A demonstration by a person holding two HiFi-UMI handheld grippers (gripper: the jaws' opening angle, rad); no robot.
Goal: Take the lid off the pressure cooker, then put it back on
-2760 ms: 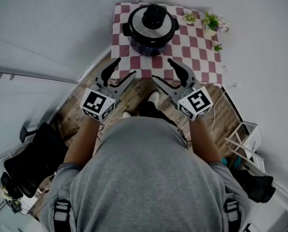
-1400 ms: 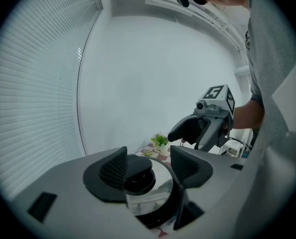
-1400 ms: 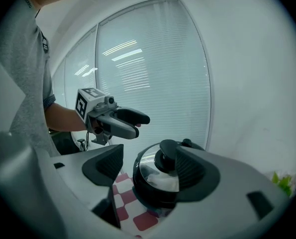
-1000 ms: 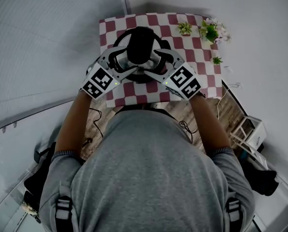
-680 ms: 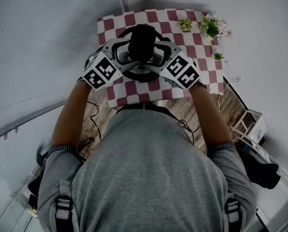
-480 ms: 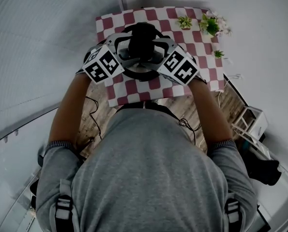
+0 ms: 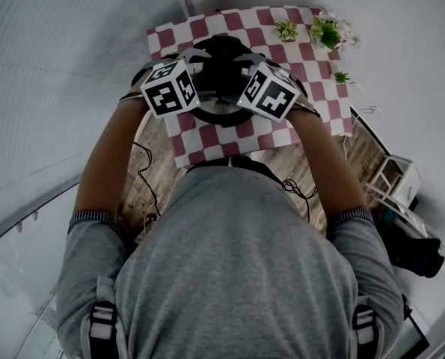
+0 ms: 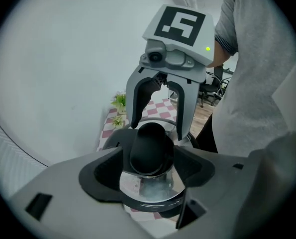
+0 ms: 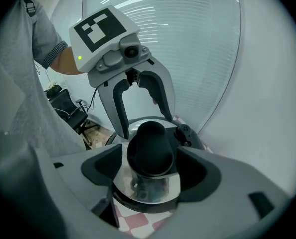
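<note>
Black, smooth and dome-shaped, lid knob (image 8: 148, 148) mostly covered in the head view by the two marker cubes (image 7: 170, 88), jaw tips lost under them, only a dark arc of the pressure cooker (image 7: 207, 117) showing at 6 o'clock below. Plain from each gripper view, though: left tongs (image 8: 150, 169) and right tongs (image 9: 150, 169) reaching in from about 8 and 4 o'clock, both spread apart, knob between the pads with a slim gap either side, not clamped. Beneath the knob, shiny steel lid (image 8: 150, 190) seated on the cooker's round dark body, on the red-and-white checked counter (image 7: 229, 137).
</note>
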